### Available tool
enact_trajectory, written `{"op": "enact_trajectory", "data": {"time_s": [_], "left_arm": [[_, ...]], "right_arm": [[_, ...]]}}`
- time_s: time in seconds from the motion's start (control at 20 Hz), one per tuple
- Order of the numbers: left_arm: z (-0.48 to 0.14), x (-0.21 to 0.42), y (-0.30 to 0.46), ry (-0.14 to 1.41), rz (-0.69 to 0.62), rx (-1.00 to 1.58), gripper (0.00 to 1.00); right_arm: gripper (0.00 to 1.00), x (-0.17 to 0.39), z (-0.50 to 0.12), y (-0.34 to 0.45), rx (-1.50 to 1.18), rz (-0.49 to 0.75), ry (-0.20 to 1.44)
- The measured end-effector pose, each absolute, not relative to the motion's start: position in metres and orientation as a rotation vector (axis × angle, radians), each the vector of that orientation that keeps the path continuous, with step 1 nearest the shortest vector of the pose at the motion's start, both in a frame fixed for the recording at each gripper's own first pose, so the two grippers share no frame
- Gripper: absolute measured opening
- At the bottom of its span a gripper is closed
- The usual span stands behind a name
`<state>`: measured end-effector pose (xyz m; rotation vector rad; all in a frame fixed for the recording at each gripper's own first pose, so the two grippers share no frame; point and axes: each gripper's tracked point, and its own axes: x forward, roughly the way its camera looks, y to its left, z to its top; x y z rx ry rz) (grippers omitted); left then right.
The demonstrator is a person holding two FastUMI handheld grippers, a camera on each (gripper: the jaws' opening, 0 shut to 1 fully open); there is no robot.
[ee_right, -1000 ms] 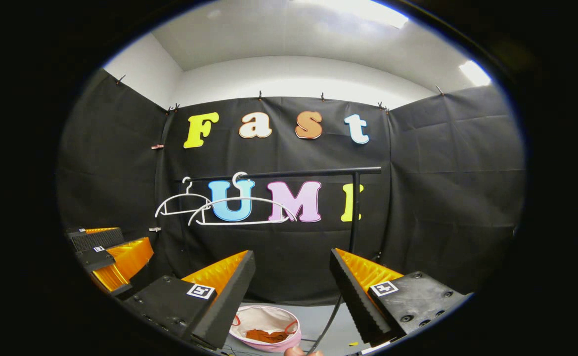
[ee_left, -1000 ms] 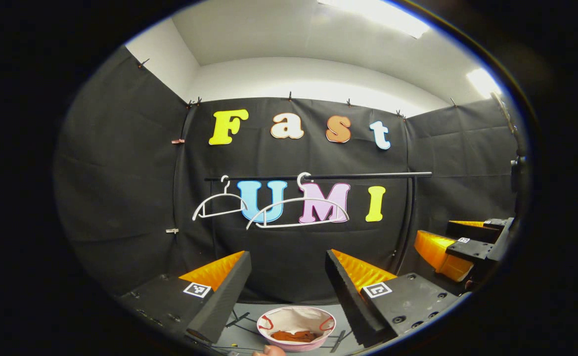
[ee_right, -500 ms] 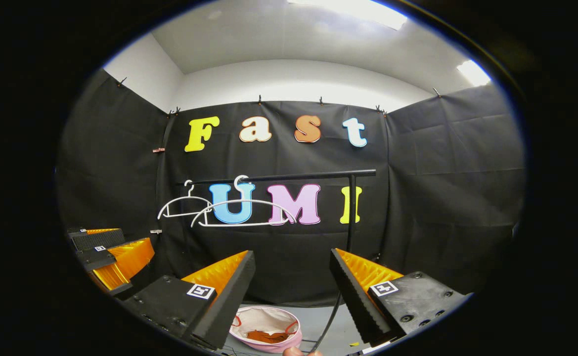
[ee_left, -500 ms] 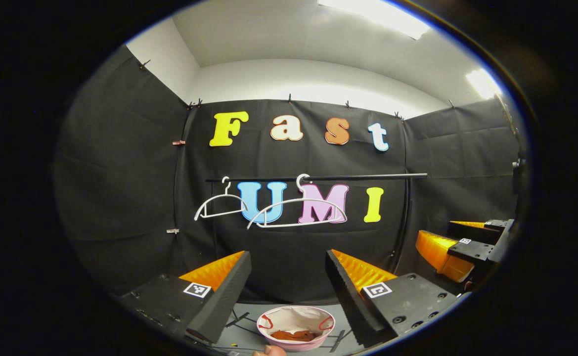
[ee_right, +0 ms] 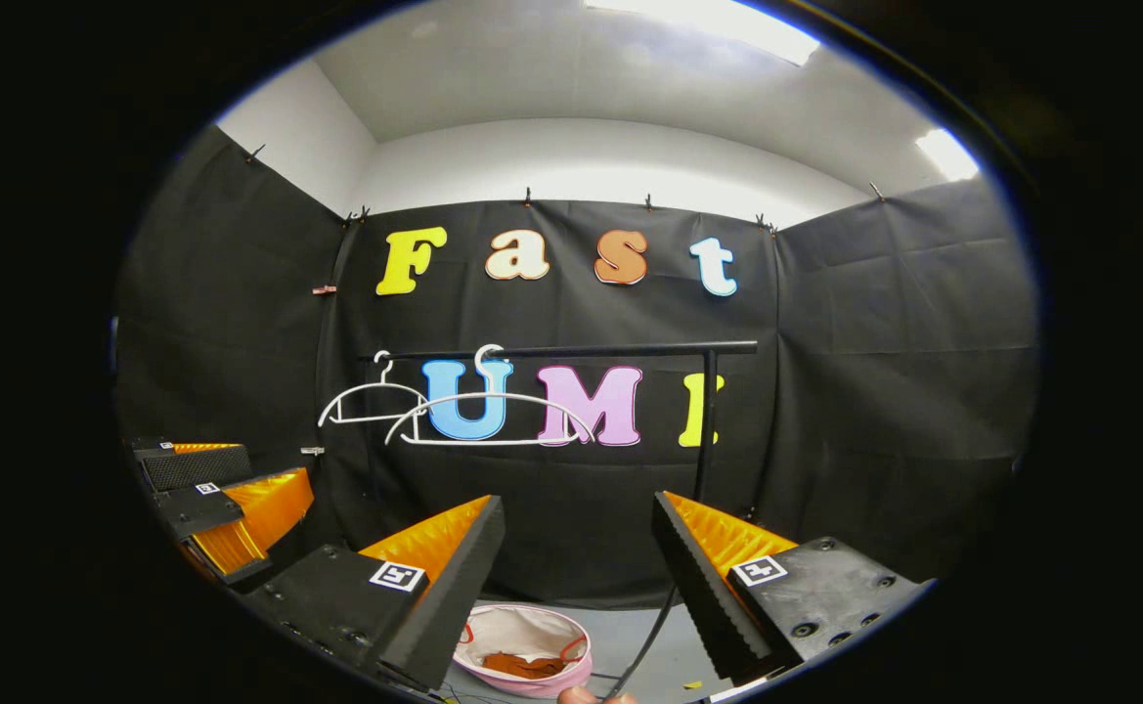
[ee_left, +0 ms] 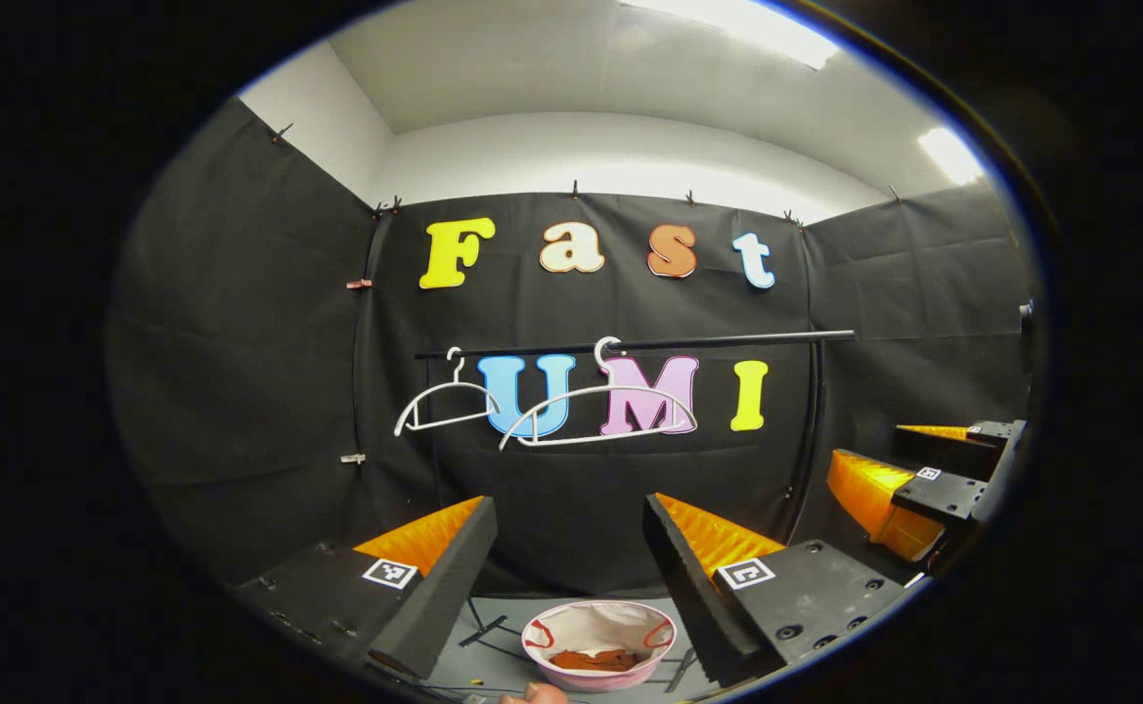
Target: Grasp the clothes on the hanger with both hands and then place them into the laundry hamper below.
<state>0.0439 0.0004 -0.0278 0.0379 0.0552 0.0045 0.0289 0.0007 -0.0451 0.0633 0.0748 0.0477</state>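
Looking at now vs a sec ago, nothing much moved. Your left gripper & right gripper stay spread, holding nothing. Clothes lie in the hamper on the floor; both hangers bare. Job looks done.

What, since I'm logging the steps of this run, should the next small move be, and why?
Probably nothing more than drawing both tongs back. The near hanger and far hanger hang bare on the rail. A brown garment lies in the hamper. The left tongs and right tongs are open and hold nothing.
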Motion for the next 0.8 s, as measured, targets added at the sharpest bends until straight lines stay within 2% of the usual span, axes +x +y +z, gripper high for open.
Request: {"op": "enact_trajectory", "data": {"time_s": [0.1,0.2,0.3,0.65,0.7,0.8], "left_arm": [[-0.0277,0.0444,-0.0008,0.055,0.003,0.038,0.93],[-0.028,0.0453,-0.0012,0.054,-0.004,0.03,0.96],[-0.0281,0.0449,-0.0017,0.056,-0.007,0.028,0.96],[-0.0286,0.0463,-0.0028,0.057,-0.021,0.026,0.96],[-0.0286,0.0464,-0.0032,0.057,-0.023,0.026,0.93],[-0.0294,0.0464,-0.0042,0.061,-0.026,0.027,0.96]], "right_arm": [[1.0,0.031,-0.0449,-0.0002,0.061,0.045,0.072],[1.0,0.0323,-0.0458,-0.0019,0.055,0.042,0.072],[0.98,0.0326,-0.0463,-0.002,0.055,0.043,0.071],[1.0,0.0336,-0.0485,-0.0048,0.049,0.038,0.073],[0.98,0.0342,-0.0485,-0.005,0.051,0.038,0.074],[0.98,0.0338,-0.049,-0.0063,0.053,0.035,0.076]]}}
